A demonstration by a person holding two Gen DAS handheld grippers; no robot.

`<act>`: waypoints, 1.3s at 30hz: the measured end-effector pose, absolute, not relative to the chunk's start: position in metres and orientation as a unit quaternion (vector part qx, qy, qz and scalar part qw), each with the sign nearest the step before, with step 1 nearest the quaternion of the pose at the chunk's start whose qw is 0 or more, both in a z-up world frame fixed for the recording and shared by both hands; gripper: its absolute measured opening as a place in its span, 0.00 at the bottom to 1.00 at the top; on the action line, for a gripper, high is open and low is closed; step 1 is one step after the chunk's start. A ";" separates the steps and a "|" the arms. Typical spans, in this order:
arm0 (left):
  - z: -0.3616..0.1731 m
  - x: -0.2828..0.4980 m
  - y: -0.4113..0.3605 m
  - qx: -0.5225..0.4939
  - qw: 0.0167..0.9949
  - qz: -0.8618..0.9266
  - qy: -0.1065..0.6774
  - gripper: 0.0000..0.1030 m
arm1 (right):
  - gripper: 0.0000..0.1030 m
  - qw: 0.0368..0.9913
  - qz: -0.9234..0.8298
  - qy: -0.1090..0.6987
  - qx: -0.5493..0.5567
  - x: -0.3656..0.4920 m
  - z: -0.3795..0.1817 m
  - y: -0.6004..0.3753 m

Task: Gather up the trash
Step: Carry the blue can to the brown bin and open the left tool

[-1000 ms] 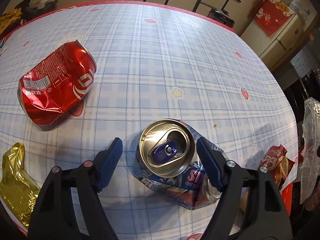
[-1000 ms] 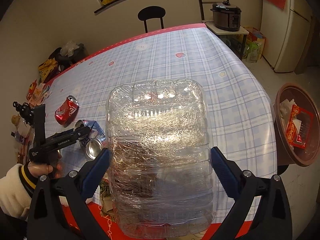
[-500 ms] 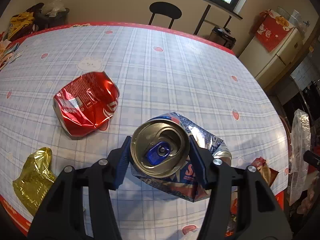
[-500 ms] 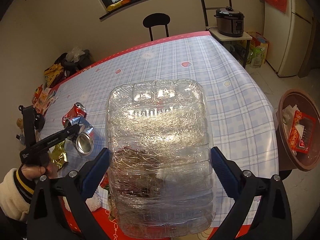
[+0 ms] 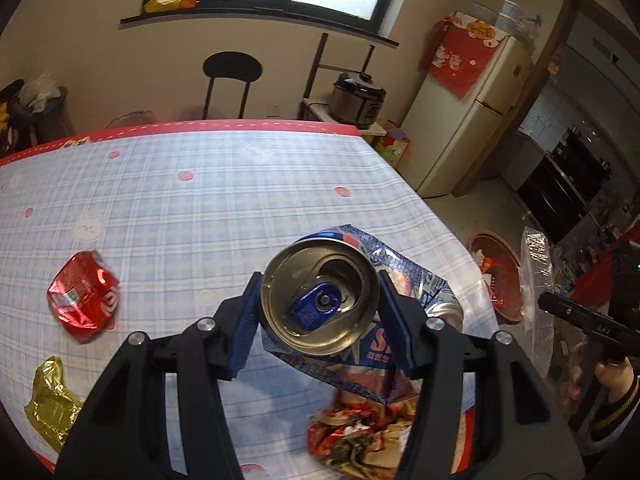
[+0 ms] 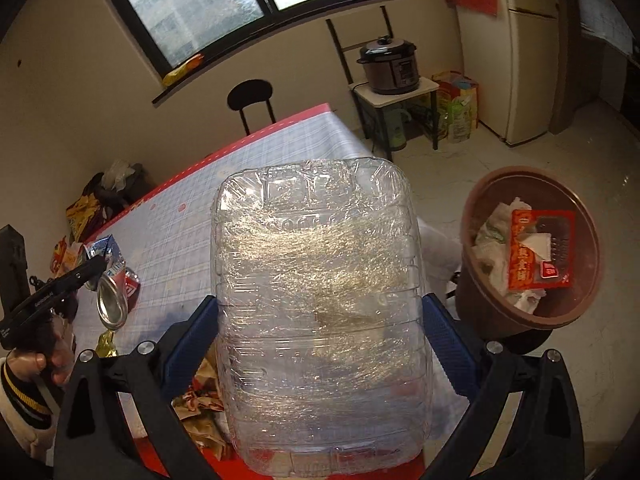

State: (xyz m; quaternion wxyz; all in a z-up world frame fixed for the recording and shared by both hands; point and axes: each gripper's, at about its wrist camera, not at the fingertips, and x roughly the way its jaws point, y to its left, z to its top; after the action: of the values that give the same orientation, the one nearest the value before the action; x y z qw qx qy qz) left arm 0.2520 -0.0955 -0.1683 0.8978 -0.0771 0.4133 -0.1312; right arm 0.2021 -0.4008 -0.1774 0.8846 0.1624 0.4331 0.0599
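Left wrist view showed the left gripper (image 5: 320, 312) clamped on a crushed blue can (image 5: 320, 300), its open top facing the camera, both blue pads pressed against the sides, held above the checked tablecloth (image 5: 200, 208). Farther out lay a crushed red can (image 5: 83, 300), a gold wrapper (image 5: 50, 404) and a crumpled snack bag (image 5: 356, 432). The right gripper (image 6: 320, 340) gripped a clear plastic tray (image 6: 320, 300) between its fingers, with the brown trash bin (image 6: 530, 252) on the floor just to its right.
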 end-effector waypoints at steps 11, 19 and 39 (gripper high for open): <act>-0.164 0.282 -0.255 -0.046 0.878 -0.230 0.417 0.55 | 0.94 0.893 -0.029 0.405 0.193 0.165 -0.175 -0.529; -0.178 0.316 -0.374 -0.010 0.857 -0.289 0.427 0.55 | 0.94 0.892 -0.070 0.396 0.208 0.154 -0.181 -0.602; -0.209 0.392 -0.502 -0.011 0.829 -0.331 0.450 0.72 | 0.94 0.892 -0.065 0.423 0.144 0.234 -0.224 -0.654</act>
State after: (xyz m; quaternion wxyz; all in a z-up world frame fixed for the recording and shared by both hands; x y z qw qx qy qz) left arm 0.3919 -0.5021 -0.2086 0.8292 -0.0113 0.4503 -0.3311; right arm 0.2341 -0.6544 -0.2242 0.8924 0.1440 0.4227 -0.0648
